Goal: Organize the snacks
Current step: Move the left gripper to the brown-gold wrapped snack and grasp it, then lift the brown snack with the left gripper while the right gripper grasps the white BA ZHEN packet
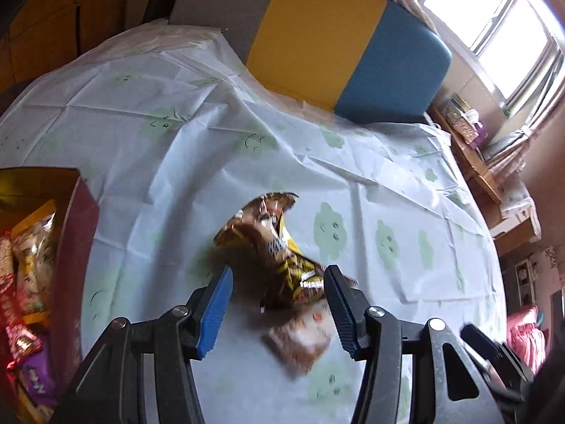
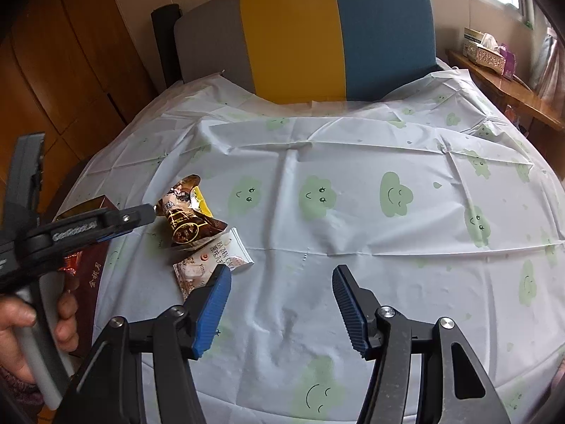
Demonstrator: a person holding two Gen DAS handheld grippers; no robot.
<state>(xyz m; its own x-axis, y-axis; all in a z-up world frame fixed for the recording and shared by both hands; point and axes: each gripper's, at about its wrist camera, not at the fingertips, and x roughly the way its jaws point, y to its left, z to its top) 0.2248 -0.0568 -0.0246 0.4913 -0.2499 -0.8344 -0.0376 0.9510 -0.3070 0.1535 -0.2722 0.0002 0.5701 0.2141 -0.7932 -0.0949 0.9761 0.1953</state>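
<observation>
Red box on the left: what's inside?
Red box holds packed snack bags: an orange-yellow one, red wrappers, a purple pack. Anything beneath them and the box floor is covered.

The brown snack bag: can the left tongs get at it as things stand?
Probably yes. The left tongs are open around the brown bag, and nothing lies over it; only the white packet touches its near end.

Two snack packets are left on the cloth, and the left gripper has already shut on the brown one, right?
Not shut: in the left wrist view the left gripper is open, its pads either side of the brown packet without pressing it. Two packets do remain; the other is the white packet.
</observation>
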